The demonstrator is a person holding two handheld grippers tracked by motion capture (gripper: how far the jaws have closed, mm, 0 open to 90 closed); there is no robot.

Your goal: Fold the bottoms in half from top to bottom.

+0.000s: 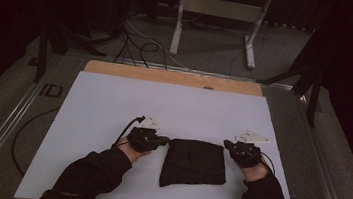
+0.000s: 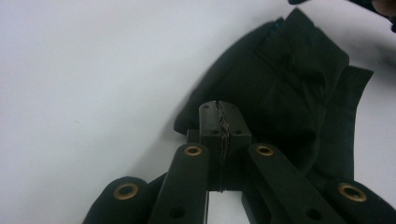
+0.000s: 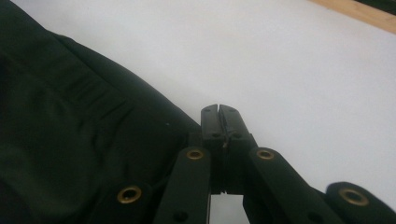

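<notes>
Centrally on the white sheet point(image 1: 96, 120): folded black cloth point(image 1: 194, 163), lying flat near the front edge, creased and layered. Left gripper point(image 1: 160, 140) just beside its left edge, jaws pressed together, tips over the cloth's border in the left gripper view point(image 2: 223, 116), no fabric seen caught between them. Right gripper point(image 1: 230, 145) just beside the right edge, jaws likewise pressed together, nothing between. Beyond, wooden table edge point(image 1: 172, 77); 2 dark sleeves entering from the bottom.

Dim rm, soft gripper views.
</notes>
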